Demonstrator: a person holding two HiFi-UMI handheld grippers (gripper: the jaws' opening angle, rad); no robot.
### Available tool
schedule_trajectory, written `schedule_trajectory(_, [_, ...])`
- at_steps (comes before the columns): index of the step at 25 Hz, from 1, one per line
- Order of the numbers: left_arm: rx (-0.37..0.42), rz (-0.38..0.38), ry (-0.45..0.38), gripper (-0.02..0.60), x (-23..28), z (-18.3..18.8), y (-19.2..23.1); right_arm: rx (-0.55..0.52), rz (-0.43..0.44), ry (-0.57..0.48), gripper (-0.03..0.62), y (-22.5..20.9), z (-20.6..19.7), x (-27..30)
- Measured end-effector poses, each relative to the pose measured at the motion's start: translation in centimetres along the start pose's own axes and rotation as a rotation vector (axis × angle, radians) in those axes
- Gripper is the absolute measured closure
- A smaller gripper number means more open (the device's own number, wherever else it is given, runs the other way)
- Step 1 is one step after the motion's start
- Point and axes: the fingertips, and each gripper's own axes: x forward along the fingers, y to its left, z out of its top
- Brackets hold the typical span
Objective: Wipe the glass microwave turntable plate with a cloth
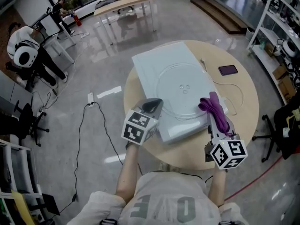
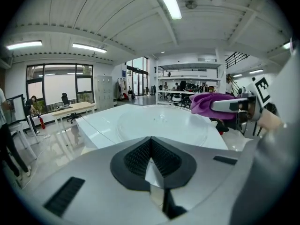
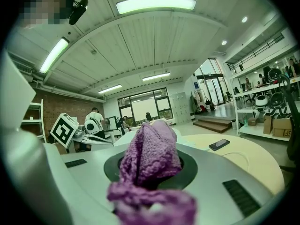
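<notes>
Cloth gripped, plate not yet touched; the main risk is the plate sliding.

Left gripper (image 1: 152,104) hovers over the near-left corner of the white slab (image 1: 150,62), fingers pressed together on nothing, so nothing steadies the glass plate (image 1: 172,82). The plate lies flat at mid-slab, in the middle of the round worktop (image 1: 243,121). Right gripper (image 1: 214,114) is at the slab's near-right edge, fingers pinching a bunched purple cloth (image 3: 151,156) with a loose tail hanging. Judged risks: wiping pressure could spin the plate or push it across the smooth slab toward the near edge of the worktop. The slack cloth could pull out of the pinch, so that bare fingers scrape the glass. A wide stroke could catch the white cable (image 1: 240,92) or the phone (image 1: 228,70) at the far-right edge.
</notes>
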Motion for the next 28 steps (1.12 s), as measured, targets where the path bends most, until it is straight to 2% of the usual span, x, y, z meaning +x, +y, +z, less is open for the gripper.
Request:
schedule_trajectory(11, [-0.007,-0.025,-0.009,0.586,-2.0,-1.0,-0.7,-0.010,0.024,0.016,0.546,1.4,-0.4,-0.9])
schedule_trajectory(17, [-0.041,0.011,-0.076,0.586,-3.0,-1.5,-0.5,-0.068,0.084,0.038,0.546,3.7,-0.5,-0.9])
schedule_trajectory(20, [-0.045,0.024,-0.104,0.586,-3.1,-1.5,-0.6,-0.151,0.170,0.042,0.546,5.8,0.6,-0.3])
schedule_trajectory(23, [-0.051,0.034,-0.116,0.586,-3.1,-1.5,-0.5,-0.289,0.308,0.077,0.546,9.1,2.0,1.6])
schedule_trajectory(28, [-0.059,0.037,-0.128,0.586,-2.9,-1.4,-0.6,-0.550,0.471,0.248,0.545,12.9,1.8,7.3])
